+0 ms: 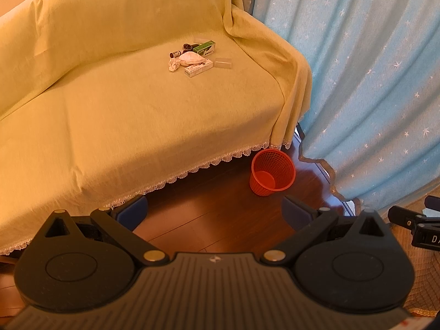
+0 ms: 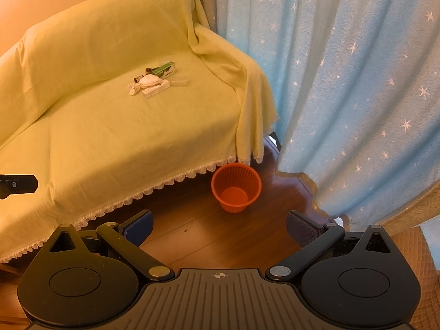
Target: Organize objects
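Both grippers idle over the floor: left gripper and right gripper each with jaws wide apart, nothing held. We see the clutter of boxes, a tissue and small tubes bunched on the sofa seat, well apart from the red basket on the floor. Our advice: approach from above and take the outermost piece first.

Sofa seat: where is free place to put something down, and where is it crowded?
The sofa seat is bare from the small pile forward to the lace edge and across its whole left part. It is crowded only at the back right, near the draped armrest. The red basket on the floor looks empty.
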